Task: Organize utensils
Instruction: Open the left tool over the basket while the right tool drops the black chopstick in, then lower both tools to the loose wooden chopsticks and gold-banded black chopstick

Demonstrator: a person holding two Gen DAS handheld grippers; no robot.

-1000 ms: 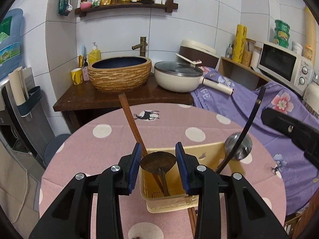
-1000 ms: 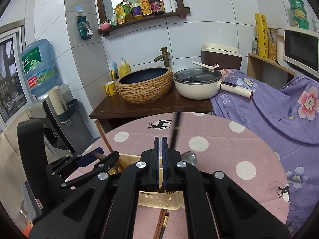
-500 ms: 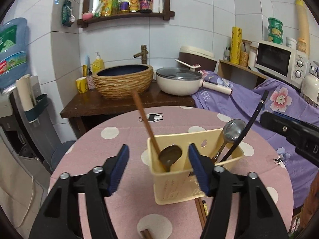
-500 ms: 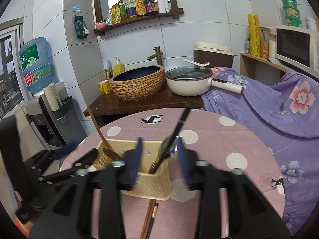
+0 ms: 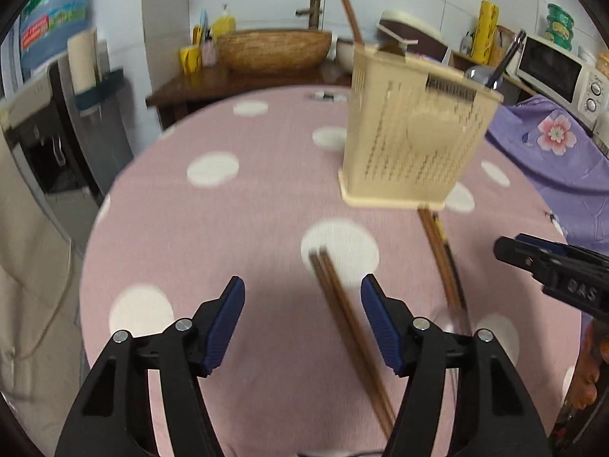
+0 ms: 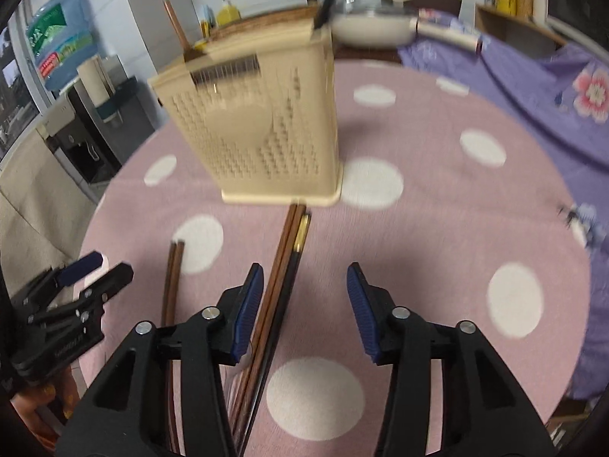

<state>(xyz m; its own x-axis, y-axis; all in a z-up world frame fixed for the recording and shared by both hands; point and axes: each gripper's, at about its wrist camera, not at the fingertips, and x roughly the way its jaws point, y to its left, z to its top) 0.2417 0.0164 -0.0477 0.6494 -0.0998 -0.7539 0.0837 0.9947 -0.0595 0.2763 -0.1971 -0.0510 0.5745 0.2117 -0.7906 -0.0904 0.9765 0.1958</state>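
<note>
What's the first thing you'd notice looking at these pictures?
A cream utensil basket stands mid-table on the pink polka-dot tablecloth, a wooden spoon handle poking out of it. In front of it lie brown chopsticks, between the open left gripper jaws.

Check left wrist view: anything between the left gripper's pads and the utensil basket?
Yes. A brown chopstick pair runs between the open left gripper pads toward the basket; otherwise bare tablecloth.
</note>
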